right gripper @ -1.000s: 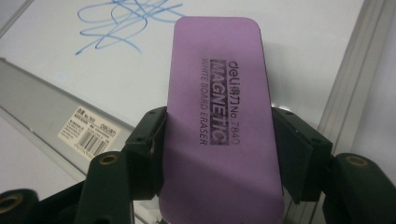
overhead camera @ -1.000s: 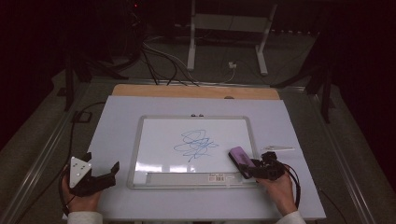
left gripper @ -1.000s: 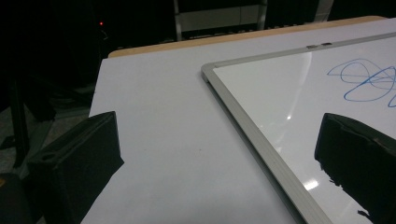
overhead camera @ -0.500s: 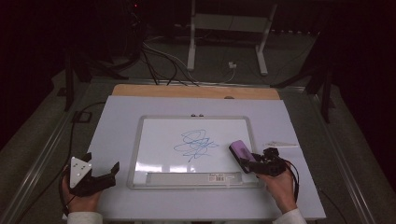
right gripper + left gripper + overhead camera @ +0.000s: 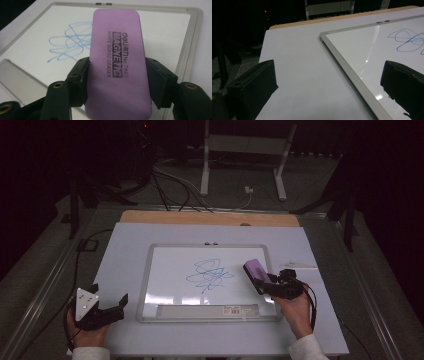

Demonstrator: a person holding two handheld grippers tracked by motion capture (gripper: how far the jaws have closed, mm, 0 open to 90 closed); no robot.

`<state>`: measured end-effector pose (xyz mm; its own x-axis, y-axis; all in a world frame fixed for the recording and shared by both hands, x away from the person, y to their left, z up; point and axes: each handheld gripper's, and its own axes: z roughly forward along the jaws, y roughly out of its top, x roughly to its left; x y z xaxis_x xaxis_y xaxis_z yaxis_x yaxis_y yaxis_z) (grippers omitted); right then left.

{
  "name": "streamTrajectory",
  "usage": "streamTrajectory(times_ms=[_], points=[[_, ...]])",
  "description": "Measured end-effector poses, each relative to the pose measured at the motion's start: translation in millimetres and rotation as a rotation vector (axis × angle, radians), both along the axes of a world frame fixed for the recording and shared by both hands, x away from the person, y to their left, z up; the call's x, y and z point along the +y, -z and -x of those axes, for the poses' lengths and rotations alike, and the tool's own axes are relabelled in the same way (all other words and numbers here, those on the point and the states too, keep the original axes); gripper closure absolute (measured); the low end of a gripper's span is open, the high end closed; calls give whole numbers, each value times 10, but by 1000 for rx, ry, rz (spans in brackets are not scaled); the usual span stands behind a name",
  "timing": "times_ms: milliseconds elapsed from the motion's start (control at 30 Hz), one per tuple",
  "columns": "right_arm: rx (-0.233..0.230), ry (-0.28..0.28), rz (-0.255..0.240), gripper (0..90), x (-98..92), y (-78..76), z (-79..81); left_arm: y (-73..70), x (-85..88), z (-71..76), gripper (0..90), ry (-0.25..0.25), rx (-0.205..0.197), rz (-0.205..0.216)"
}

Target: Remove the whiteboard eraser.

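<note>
Right gripper view: right claw (image 5: pixel 117 82) clamped on purple rectangular whiteboard eraser (image 5: pixel 116 60), apparently above silver-framed whiteboard (image 5: pixel 192 30); left claw (image 5: pixel 107 307) apart, lower left.

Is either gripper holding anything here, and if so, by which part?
The right gripper holds the purple whiteboard eraser, clamped across its two long sides near the lower half. The left gripper is open and holds nothing.
</note>
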<state>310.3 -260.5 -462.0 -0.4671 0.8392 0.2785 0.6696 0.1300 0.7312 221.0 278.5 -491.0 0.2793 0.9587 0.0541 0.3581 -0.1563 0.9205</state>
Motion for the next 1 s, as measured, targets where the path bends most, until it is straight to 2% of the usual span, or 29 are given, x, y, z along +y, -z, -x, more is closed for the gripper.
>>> streamTrajectory(times_ms=[233, 533, 667, 1000], points=[[-38, 4, 3, 407, 90, -85, -103, -2, 3, 3, 13, -2, -1, -1], [-52, 7, 47, 407, 253, -58, -270, 7, 15, 2, 13, -8, 0, 5], [-49, 4, 73, 407, 359, 13, -385, 7, 13, -2, 13, -8, -1, 6], [-33, -3, 132, 407, 603, 196, -551, 15, 13, -9, 13, -8, 2, 4]])
